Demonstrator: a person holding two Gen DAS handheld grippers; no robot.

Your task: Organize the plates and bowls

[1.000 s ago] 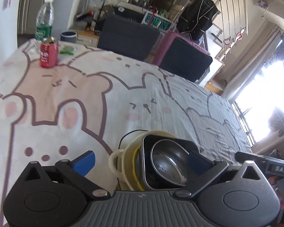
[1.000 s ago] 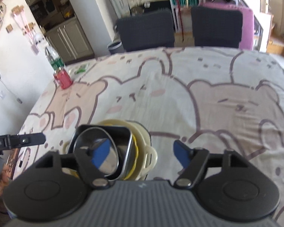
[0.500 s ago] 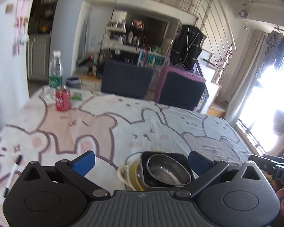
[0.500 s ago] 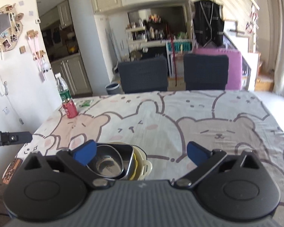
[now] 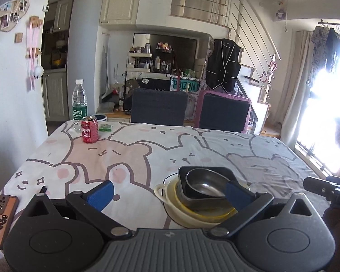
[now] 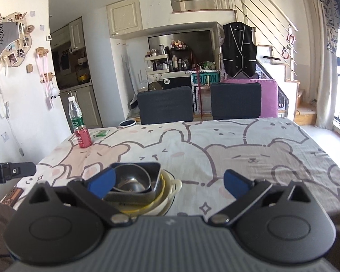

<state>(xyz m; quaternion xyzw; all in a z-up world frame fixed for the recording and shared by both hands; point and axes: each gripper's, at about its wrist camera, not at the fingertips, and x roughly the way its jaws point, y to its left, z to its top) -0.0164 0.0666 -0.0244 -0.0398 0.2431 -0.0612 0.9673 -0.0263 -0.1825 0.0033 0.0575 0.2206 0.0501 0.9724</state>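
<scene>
Nearby, red can (image 5: 89,129) beside water bottle (image 5: 79,105).

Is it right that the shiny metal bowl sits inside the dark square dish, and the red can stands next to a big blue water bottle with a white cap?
Almost. The metal bowl does sit inside the dark square dish, and the red can stands next to a bottle with a white cap. But the bottle is clear with a green label, not blue. The left wrist view shows it.
</scene>
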